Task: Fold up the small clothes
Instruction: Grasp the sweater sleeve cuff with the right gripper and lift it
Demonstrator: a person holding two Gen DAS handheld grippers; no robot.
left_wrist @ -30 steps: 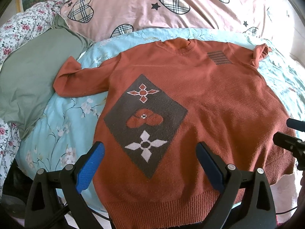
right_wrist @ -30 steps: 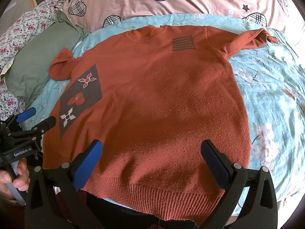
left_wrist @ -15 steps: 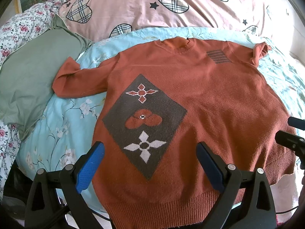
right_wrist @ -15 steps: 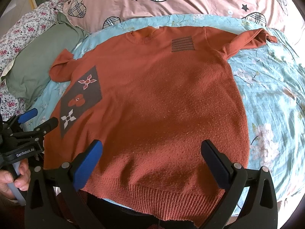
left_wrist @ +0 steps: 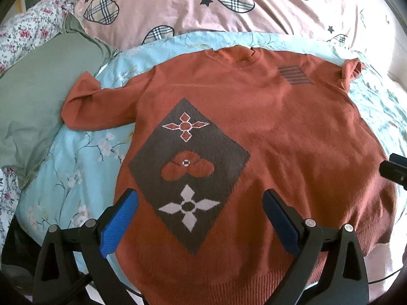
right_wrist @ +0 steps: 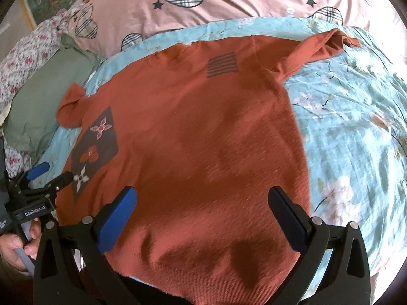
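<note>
In the left wrist view, the left tool [left_wrist: 199, 198] gaped wide over the sweater [left_wrist: 267, 132], spread flat mid-frame on the bed [left_wrist: 76, 162]. In the right wrist view, the right tool [right_wrist: 202, 194] was equally wide; the soft, light knit probably pinches best at hem [right_wrist: 223, 291] or sleeves.

A light-blue bedsheet printed with pale blossoms [left_wrist: 76, 167] covers the bed, bordered at the far side by a pink quilt with plaid hearts and black stars [left_wrist: 229, 7] and a plain sage-green pillow [left_wrist: 33, 89] lying beside a rose-patterned white cloth [left_wrist: 30, 28].
</note>
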